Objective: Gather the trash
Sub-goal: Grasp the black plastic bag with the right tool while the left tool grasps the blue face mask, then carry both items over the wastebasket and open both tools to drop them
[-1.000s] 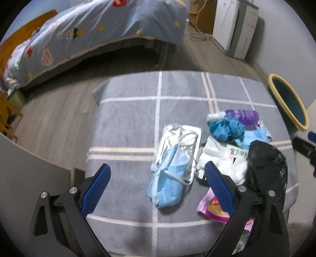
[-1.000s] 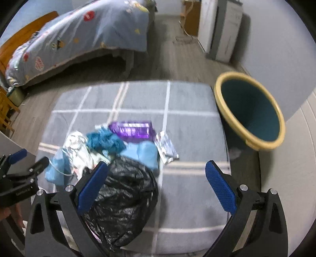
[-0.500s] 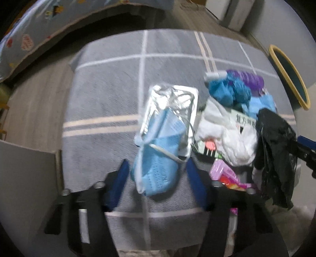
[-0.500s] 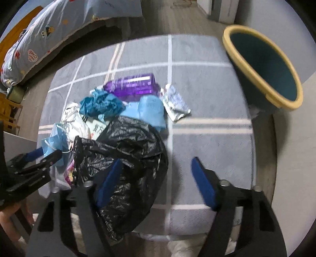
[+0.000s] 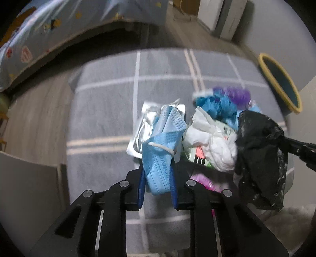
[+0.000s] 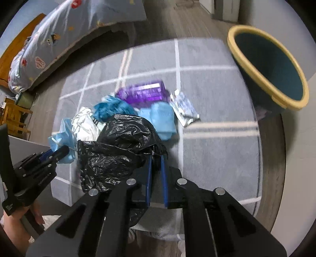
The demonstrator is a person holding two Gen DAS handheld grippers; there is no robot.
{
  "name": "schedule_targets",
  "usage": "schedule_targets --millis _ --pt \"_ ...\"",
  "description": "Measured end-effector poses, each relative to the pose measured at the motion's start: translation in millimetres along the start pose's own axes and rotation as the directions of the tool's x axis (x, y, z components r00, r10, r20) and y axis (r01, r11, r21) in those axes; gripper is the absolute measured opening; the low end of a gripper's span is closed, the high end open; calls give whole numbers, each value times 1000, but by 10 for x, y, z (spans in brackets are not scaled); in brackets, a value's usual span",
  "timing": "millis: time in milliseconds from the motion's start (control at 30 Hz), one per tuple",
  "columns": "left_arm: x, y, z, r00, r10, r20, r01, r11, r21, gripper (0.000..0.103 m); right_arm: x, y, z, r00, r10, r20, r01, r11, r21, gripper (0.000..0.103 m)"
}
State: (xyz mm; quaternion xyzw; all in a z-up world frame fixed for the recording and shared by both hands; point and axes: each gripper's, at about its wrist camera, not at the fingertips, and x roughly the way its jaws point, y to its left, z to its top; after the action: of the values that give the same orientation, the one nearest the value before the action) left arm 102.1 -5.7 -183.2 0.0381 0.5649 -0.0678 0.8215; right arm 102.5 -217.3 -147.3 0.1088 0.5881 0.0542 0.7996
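Observation:
My left gripper (image 5: 157, 178) is shut on a light blue face mask (image 5: 162, 146) and lifts it off the grey checked cloth (image 5: 110, 98). A silver foil tray (image 5: 142, 126) hangs against the mask. My right gripper (image 6: 157, 170) is shut on the edge of a crumpled black plastic bag (image 6: 118, 146), which also shows in the left wrist view (image 5: 258, 158). More trash lies behind: white tissue (image 5: 211, 136), a blue crumpled rag (image 6: 110, 107), a purple bottle (image 6: 144, 93), a light blue pack (image 6: 164, 118), a foil wrapper (image 6: 185, 108) and a pink wrapper (image 5: 201, 180).
A teal bin with a yellow rim (image 6: 270, 67) stands on the floor at the right of the cloth-covered table. A bed with a patterned blue quilt (image 5: 59, 29) is behind. White cabinets (image 5: 221, 15) stand at the back right. A wooden chair (image 6: 13, 116) is at the left.
Both grippers went from wide open to shut. The left one closed on the face mask and raised it; the right one closed on the black bag's edge.

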Motion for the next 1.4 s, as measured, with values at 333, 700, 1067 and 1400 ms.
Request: schedule_targets --millis 333,700,1067,1400 --pt "-498 28 214 985 -42 166 47 998 -31 22 -545 159 209 987 -15 162 30 995 -91 9" --pt "-878 33 567 950 -77 304 85 996 -15 22 -1070 42 666 948 -2 318 38 994 -105 9" --pt "-843 -431 993 944 -100 315 66 991 117 22 -991 -591 1068 947 -59 316 58 998 13 9" --pt "-576 -1298 1239 943 -203 262 127 952 279 22 -994 -1512 1314 930 -180 321 125 975 184 9"
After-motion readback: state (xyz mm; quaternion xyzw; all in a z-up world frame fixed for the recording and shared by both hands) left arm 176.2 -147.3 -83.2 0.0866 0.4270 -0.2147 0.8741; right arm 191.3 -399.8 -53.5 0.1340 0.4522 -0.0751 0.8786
